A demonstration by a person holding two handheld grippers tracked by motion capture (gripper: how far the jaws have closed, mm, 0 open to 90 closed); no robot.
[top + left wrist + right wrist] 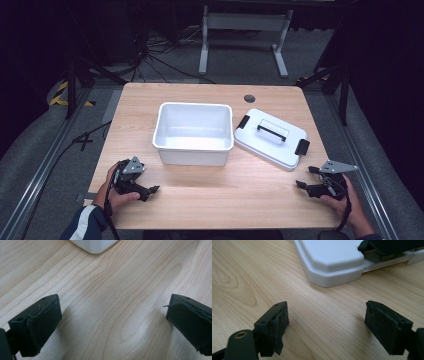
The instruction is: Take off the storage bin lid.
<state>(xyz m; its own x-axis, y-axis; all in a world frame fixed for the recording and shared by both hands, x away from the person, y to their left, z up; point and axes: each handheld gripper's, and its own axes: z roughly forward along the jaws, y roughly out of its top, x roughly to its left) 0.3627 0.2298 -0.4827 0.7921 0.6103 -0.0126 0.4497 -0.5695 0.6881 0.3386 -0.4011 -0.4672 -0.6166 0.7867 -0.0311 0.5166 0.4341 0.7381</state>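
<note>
1. Left gripper [145,190]: rests near the table's [210,200] front-left corner, jaws spread wide and empty; in the left gripper view its pads [45,325] frame bare wood, with a corner of the tub [93,245] just ahead.
2. Right gripper [302,186]: rests near the front-right corner, jaws likewise spread and holding nothing; in the right gripper view its pads [279,322] point at the nearest corner of the lid [332,260].
3. Lid [270,137]: lies flat on the table's right half, handle [271,132] up, black latches [302,146] at both ends, just beside the tub and apart from both grippers.
4. Tub [193,132]: stands open and empty at the table's centre, nearer the back edge than the grippers are.
5. Step in hand, as judged: a start pose before closing the tub; nothing is grasped yet.
6. Next move, as judged: the right gripper must advance to the lid and pinch its handle or near edge, then lift it level over the tub's rim; the left gripper may need to steady the tub's wall.
</note>
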